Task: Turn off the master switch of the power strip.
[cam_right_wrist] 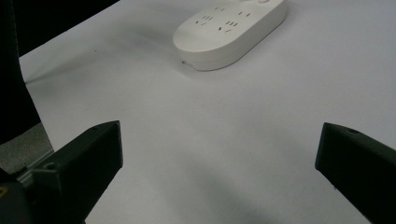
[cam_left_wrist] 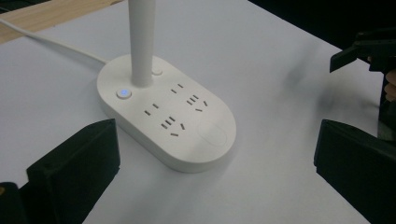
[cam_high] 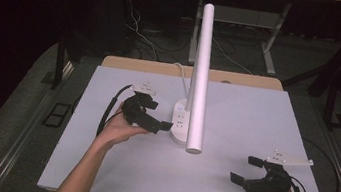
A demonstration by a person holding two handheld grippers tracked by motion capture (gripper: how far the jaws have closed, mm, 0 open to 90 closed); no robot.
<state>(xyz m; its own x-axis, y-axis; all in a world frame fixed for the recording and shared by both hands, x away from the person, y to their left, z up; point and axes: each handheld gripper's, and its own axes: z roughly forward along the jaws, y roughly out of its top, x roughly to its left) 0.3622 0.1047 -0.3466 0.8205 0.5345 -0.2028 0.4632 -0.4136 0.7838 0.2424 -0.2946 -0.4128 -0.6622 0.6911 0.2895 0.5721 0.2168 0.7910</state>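
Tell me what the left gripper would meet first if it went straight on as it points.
Probably the lamp base: it lies dead ahead between the open jaws of the left gripper, nothing before it but bare table. Depth is hard to judge.

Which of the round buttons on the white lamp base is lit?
The round button with the blue glow, left of the white lamp stem; the other round button behind the stem is unlit.

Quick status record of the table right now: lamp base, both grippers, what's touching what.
lamp base: white oval with sockets, on the white table, button lit blue
lamp arm: white tube rising from the base
cord: white, runs from base toward table's far edge
left gripper: open, close beside the base, holding nothing; contact cannot be told
right gripper: open, well apart from the base, holding nothing
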